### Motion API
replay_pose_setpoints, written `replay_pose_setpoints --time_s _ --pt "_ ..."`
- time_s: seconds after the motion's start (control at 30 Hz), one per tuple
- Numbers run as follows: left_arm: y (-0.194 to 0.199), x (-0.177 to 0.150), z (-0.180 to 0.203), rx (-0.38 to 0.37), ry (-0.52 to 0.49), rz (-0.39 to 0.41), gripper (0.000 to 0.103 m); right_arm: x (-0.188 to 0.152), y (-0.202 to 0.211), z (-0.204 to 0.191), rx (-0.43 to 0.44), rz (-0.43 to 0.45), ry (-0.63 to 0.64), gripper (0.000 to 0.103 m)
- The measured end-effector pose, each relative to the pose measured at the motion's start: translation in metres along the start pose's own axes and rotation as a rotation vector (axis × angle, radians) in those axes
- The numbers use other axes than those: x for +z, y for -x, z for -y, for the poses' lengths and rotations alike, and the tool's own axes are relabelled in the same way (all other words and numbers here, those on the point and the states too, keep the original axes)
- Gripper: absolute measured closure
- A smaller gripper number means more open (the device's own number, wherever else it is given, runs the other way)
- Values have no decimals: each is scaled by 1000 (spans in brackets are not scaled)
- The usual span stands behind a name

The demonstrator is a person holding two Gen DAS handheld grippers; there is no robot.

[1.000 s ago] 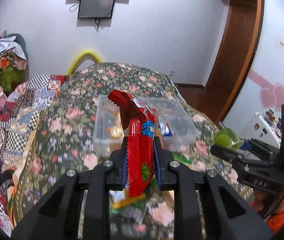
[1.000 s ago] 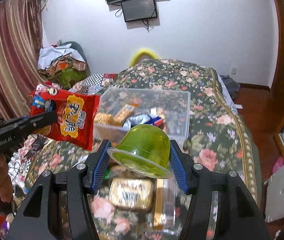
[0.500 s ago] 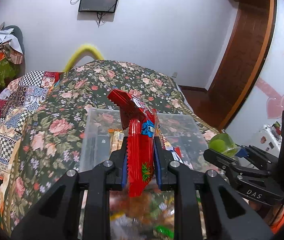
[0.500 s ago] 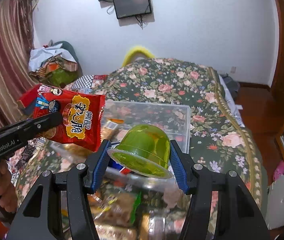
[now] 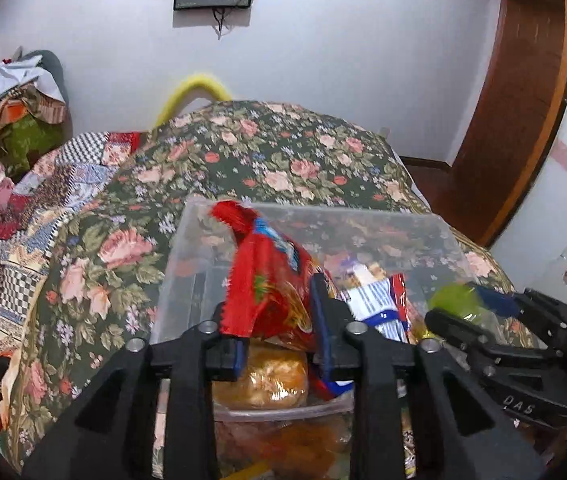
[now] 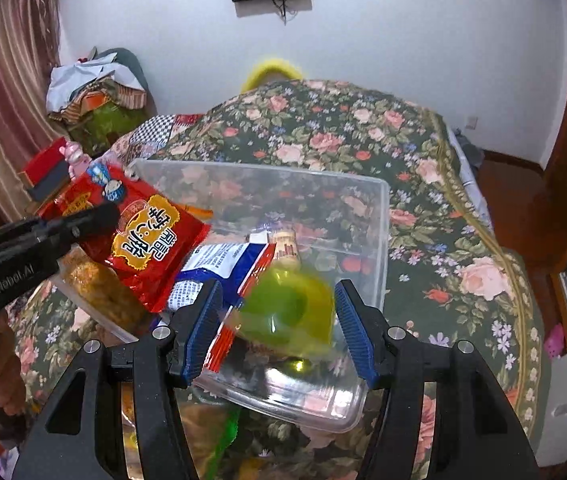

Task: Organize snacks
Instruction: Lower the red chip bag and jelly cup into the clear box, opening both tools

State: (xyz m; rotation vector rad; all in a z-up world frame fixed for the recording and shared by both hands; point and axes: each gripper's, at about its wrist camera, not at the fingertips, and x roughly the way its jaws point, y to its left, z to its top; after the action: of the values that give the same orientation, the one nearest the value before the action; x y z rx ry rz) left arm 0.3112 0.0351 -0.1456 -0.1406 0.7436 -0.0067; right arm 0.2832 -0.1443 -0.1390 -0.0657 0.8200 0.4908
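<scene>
Over the clear bin (image 6: 379, 216), left hand-held gripper (image 5: 279, 344) is opening, letting the red bag (image 5: 267, 280) go; right hand-held gripper (image 6: 279, 320) seems to have loosed its green cup (image 6: 287, 308); more snacks remain outside.

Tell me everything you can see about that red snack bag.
The red bag is a glossy foil packet with a yellow label, cartoon figures and zigzag-cut ends. It tilts over the near left part of the clear bin, between the opening jaws of the left gripper, above other snacks. Motion blurs it.
</scene>
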Motion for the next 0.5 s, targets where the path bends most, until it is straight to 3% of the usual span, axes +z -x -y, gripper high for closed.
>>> replay_pose_setpoints --time_s 0.1,0.33,0.5 --pt "1 -6 -1 -17 -4 -20 57 3 6 -2 18 8 -1 40" --pt "34 -18 4 -37 -56 -17 56 4 36 -15 17 65 43 34" --pt "68 -28 5 -27 -96 13 43 -9 64 -18 52 94 39 32"
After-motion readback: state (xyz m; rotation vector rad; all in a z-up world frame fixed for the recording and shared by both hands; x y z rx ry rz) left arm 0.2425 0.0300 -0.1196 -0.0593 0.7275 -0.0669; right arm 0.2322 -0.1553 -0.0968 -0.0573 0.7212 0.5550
